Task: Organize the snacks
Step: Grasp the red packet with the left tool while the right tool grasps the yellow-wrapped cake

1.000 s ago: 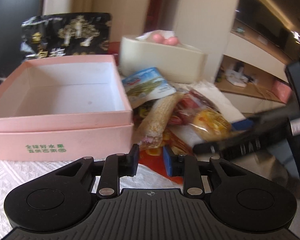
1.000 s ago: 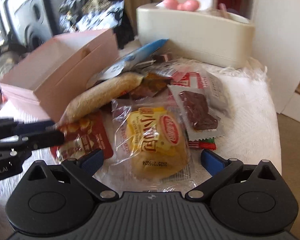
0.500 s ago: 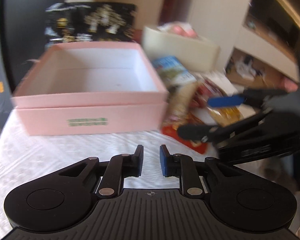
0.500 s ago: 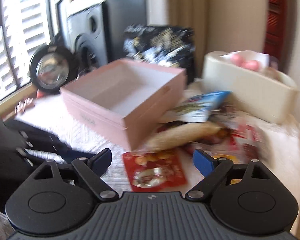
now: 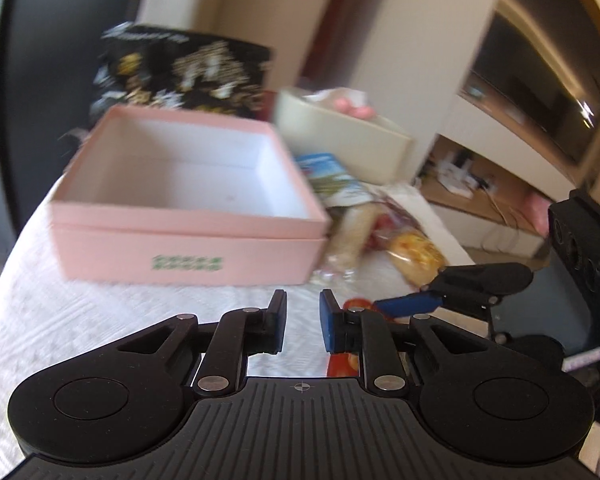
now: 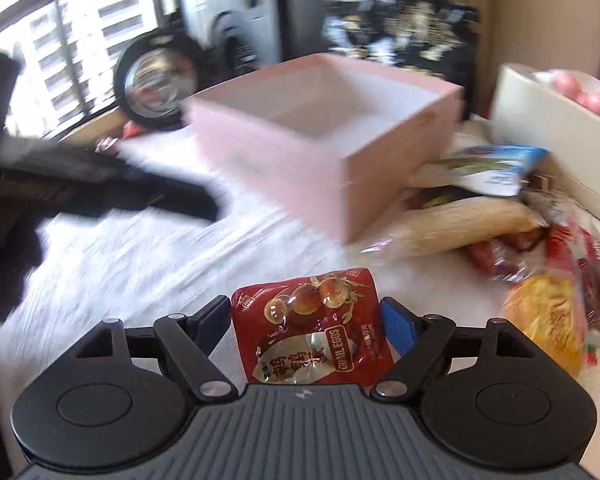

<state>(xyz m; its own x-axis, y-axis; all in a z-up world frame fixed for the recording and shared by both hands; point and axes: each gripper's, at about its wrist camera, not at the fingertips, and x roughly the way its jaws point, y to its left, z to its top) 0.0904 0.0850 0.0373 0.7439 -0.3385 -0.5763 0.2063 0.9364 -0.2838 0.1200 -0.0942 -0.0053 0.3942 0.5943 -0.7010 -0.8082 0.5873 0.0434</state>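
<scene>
The red quail-egg packet (image 6: 314,326) sits between the two fingers of the right tongs (image 6: 306,322), whose blue pads press its left and right edges, so these tongs pinch the packet. It is close over the white cloth of the bench (image 6: 140,256), near the bench's front edge; whether it touches the cloth cannot be told. Just beyond it stands the open pink box (image 6: 340,136), its white inside bare, roughly at the middle of the bench. To the right of the box, toward the right edge, the other snacks lie heaped together: a long pale corn packet (image 6: 468,226) touching the box's corner, a blue-and-white pouch (image 6: 496,168) above it, a yellow cake in clear wrap (image 6: 548,316) and red wrappers beside that. A cream tub (image 6: 548,140) with pink balls stands at the far right corner, and a black-and-gold bag (image 6: 400,32) rises behind the box. The left tongs (image 5: 303,320) hang over the front edge, fingers slightly parted with nothing between them.
</scene>
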